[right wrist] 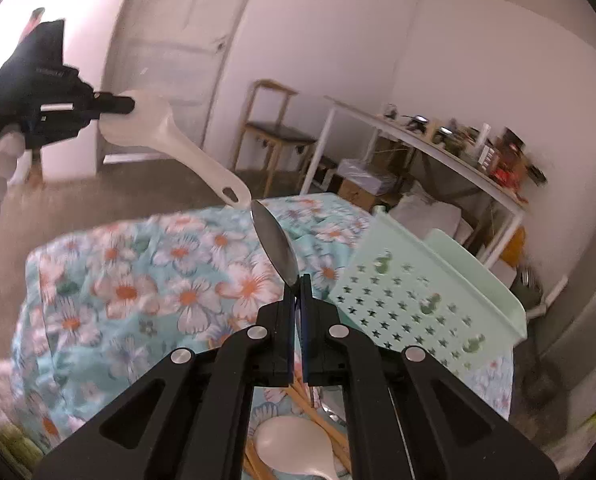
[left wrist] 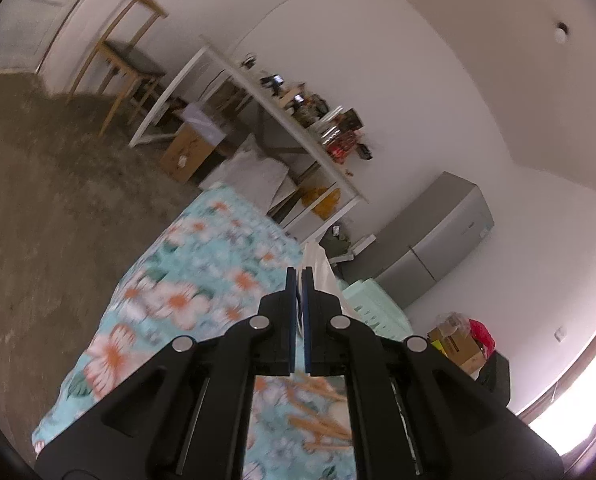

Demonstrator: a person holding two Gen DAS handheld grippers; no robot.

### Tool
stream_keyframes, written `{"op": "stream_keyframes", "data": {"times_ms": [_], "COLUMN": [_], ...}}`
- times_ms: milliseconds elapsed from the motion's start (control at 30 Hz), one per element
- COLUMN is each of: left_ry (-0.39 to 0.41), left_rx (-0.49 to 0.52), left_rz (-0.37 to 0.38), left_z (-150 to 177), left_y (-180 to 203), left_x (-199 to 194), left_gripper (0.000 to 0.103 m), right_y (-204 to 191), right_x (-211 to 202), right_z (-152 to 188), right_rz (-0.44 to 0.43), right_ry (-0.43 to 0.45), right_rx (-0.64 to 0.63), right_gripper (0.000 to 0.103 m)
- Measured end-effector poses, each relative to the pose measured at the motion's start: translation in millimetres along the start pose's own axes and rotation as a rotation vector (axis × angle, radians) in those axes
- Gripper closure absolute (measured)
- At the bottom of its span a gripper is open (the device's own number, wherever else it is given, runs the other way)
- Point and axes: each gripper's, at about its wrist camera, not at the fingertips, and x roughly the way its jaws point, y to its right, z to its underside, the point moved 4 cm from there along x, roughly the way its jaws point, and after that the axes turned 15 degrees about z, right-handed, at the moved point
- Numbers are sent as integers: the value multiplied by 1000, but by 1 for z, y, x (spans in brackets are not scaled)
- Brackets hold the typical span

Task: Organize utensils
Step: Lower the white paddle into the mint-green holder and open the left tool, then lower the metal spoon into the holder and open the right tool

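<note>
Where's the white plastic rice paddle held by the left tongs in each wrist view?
Left wrist: the white plastic rice paddle shows only as a pale sliver just right of the shut left tongs, mostly hidden behind them.
Right wrist: upper left, its broad end clamped in the left tongs, its handle slanting down toward centre.
Shared landmark: mint-green perforated plastic basket on the floral cloth.

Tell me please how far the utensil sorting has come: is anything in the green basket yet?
Nothing shows as done: the visible part of the mint-green perforated plastic basket holds no utensil, though its inside is mostly hidden. In hand: the left gripper grips a white plastic rice paddle, and the right gripper a shiny metal spoon, both lifted. Left: another white paddle and wooden chopsticks on the floral tablecloth.
</note>
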Motion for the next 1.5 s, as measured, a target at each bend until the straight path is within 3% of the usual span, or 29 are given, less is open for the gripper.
{"op": "stream_keyframes", "data": {"times_ms": [167, 367, 500, 600, 700, 800, 1000, 1100, 1167, 1300, 1500], "left_ry": [-7, -70, -144, -225, -295, -348, -442, -465, -455, -408, -303], "left_rx": [86, 253, 410, 530, 609, 653, 680, 630, 578, 492, 464], "left_rz": [45, 59, -11, -135, -239, -283, -337, -304, -265, -215, -168], "left_z": [-23, -40, -36, -27, -19, -11, 5, 8, 9, 8, -1], "left_y": [37, 93, 124, 135, 139, 142, 131, 119, 115, 109, 109], "left_x": [28, 91, 132, 165, 191, 213, 257, 273, 279, 279, 254], "left_gripper": [101, 101, 101, 101, 101, 101, 101, 99, 96, 73, 61], "right_y": [33, 82, 111, 133, 154, 168, 188, 199, 205, 214, 228], "right_x": [-5, -22, -31, -39, -45, -50, -54, -52, -48, -41, -26], "right_z": [-4, -9, -14, -19, -24, -26, -24, -22, -20, -22, -36], "right_rz": [32, 69, 103, 118, 122, 123, 119, 108, 92, 59, 17], "right_ry": [39, 103, 154, 204, 249, 283, 307, 305, 302, 299, 315], "right_rx": [114, 244, 285, 329, 370, 396, 431, 462, 487, 524, 562], "right_gripper": [101, 101, 101, 101, 101, 101, 101, 101, 101, 101, 101]}}
